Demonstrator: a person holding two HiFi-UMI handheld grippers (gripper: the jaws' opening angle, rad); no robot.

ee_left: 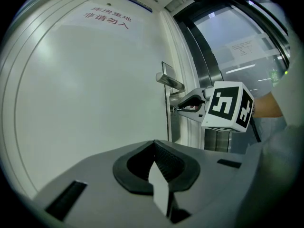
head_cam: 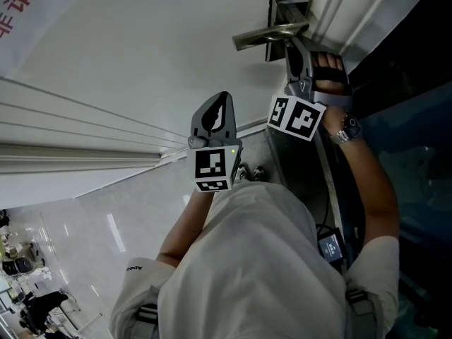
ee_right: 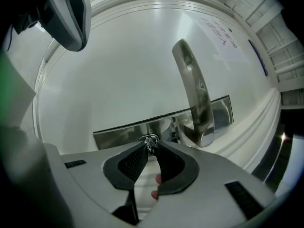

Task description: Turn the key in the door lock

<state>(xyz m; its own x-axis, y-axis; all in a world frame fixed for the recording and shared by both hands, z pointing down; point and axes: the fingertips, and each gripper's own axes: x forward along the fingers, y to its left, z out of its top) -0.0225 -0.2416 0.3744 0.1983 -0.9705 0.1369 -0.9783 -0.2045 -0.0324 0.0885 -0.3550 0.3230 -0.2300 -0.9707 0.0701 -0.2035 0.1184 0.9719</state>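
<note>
key [ee_right: 150, 140]: in the lock plate [ee_right: 118, 134] beside the handle [ee_right: 194, 94], between the right gripper [ee_right: 151, 145] tips
right gripper: clenched on the key
left gripper [ee_left: 155, 145]: closed, empty, off the door [ee_left: 95, 103]
sign [ee_left: 106, 19]: red "非请勿入"

Probably an office corridor, white door [ee_left: 95, 103], red-lettered notice [ee_left: 107, 20], glossy floor [head_cam: 92, 224]

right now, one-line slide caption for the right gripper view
Right gripper pinches the key in the steel lock plate, beside the lever handle of a white door.
</note>
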